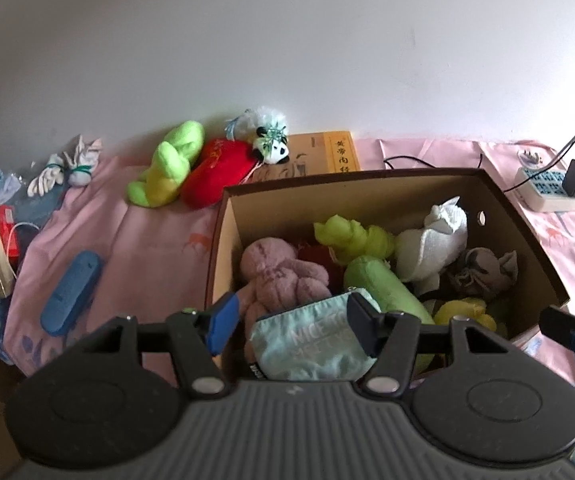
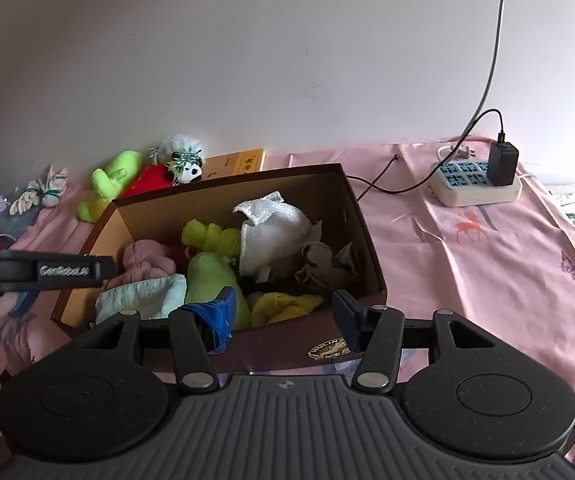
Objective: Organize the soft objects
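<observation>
though in the box (image 1: 527,248) — pouch (image 1: 311,340) between left tool (image 1: 291,320)

I see an open brown cardboard box (image 1: 527,232) on the pink bedsheet, heaped with soft things: a pale mint fabric pouch (image 1: 311,344) at the near edge, a mauve plush (image 1: 283,276), a white towel bundle (image 1: 431,248). Behind it lie a lime-green plush (image 1: 167,164) and a red plush (image 1: 215,172).
</observation>
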The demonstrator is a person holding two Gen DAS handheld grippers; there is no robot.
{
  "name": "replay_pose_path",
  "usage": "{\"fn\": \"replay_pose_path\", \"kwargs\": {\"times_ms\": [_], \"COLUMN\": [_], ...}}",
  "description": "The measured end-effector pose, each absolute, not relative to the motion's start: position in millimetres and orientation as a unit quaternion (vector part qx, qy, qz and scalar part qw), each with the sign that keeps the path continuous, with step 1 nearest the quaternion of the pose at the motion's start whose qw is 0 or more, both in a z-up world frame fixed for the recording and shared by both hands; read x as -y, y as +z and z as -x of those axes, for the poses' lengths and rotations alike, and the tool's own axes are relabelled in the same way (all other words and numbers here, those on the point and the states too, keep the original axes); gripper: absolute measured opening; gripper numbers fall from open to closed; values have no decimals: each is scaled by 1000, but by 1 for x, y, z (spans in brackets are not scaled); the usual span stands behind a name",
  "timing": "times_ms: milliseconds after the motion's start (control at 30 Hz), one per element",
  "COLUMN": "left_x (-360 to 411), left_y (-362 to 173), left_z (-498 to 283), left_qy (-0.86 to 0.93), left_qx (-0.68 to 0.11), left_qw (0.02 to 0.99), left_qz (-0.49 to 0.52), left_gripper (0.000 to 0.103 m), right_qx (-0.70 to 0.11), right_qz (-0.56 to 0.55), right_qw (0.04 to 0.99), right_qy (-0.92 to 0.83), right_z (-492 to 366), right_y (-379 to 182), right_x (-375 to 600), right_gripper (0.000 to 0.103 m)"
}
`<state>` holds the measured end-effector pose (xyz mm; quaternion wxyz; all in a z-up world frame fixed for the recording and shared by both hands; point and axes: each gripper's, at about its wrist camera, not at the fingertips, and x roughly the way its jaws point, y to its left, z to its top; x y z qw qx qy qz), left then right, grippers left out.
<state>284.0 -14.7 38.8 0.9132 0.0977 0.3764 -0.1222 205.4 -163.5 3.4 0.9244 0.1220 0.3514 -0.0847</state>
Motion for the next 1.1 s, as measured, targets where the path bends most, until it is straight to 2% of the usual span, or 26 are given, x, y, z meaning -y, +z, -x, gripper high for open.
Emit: {"fn": "replay_pose_path", "kwargs": {"times_ms": [1100], "left_x": [32], "left_y": [32], "left_z": [-276], "left_qy": [-113], "left_qx": [-385], "left_qw": [910], "left_qz": [-108], "left_gripper": [61], "right_qx": [-341], "right_qz": [-121], "right_qw": [926], "right_qy": [-107], "right_z": [-201], "right_y": [-1], "right_x": [172], "right_gripper": [39]}}
